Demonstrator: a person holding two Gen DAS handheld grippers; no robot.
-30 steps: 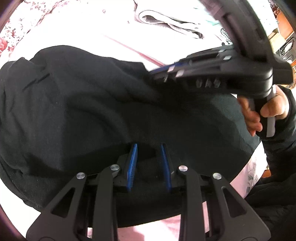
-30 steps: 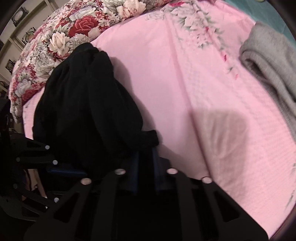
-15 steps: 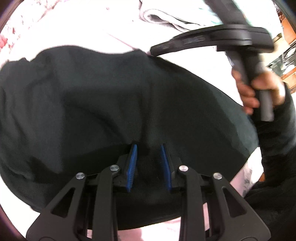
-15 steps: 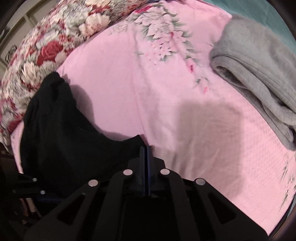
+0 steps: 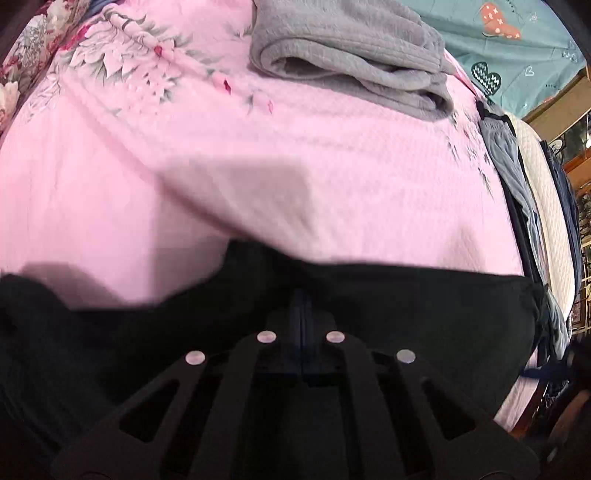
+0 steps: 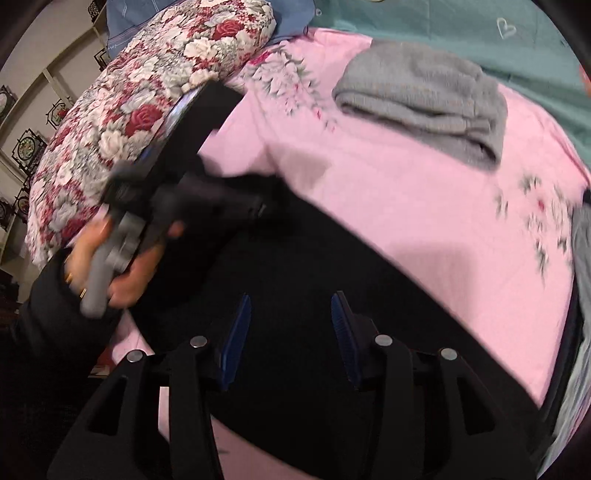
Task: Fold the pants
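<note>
The black pants [image 5: 406, 302] lie across the near side of a pink bedsheet [image 5: 258, 177]. My left gripper [image 5: 302, 295] is shut, its blue pads pressed together at the pants' edge with black cloth around them. In the right wrist view the pants [image 6: 332, 266] spread under my right gripper [image 6: 290, 306], which is open, its blue pads wide apart just above the cloth. The left gripper body [image 6: 177, 184] and the hand holding it show blurred at the left of that view.
A folded grey garment [image 5: 351, 55] lies at the far side of the bed, also in the right wrist view [image 6: 424, 99]. A floral quilt [image 6: 147, 92] is piled at the left. More clothes [image 5: 517, 177] hang at the bed's right edge. A teal sheet [image 6: 480, 29] lies beyond.
My left gripper closed at the pants' edge and now faces across the bed. My right gripper, shut half a second ago, has opened and sits over the spread pants.
</note>
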